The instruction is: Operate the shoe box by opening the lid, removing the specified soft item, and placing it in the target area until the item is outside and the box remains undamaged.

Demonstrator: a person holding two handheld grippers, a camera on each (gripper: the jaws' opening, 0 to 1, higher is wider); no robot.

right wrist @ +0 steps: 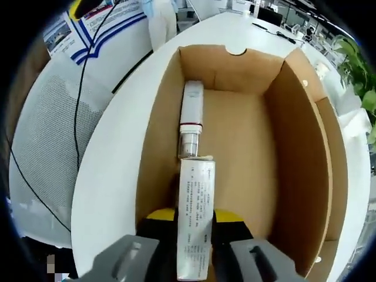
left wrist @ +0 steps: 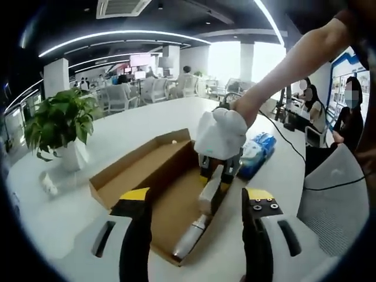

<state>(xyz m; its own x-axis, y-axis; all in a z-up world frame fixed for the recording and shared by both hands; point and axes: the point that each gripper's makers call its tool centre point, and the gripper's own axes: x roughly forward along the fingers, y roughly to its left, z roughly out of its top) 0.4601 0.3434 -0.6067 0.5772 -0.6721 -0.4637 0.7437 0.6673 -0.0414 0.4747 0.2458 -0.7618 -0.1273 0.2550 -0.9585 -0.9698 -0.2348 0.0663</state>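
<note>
While the left gripper [left wrist: 197, 202] hangs over the near end of the shoe box [left wrist: 132, 170] in the left gripper view, its 2 yellow-tipped jaws stand wide apart with nothing between them. Beyond them the right gripper [left wrist: 218, 176], held by a gloved hand [left wrist: 222, 132], reaches down into the open box and has hold of a white tube-shaped item [left wrist: 202, 214] that slopes toward the box's near end; a blue packet [left wrist: 258, 154] lies on the white table [left wrist: 141, 120] just beside the box, and a potted plant [left wrist: 61, 126] stands well apart. Seen from the right gripper view, the right gripper [right wrist: 195, 220] is clenched on that item [right wrist: 195, 229], a white printed tube whose cap end [right wrist: 190, 117] lies along the left wall of the box [right wrist: 299, 147], so the item is not yet outside. Judged risks: the grip sits at 1 end, so the long tube may pivot or slip on lifting; its far end lies against the cardboard wall and may catch there, dragging or tearing the box; with the left gripper not bearing on the box, the light box may lift or slide with the item.
</note>
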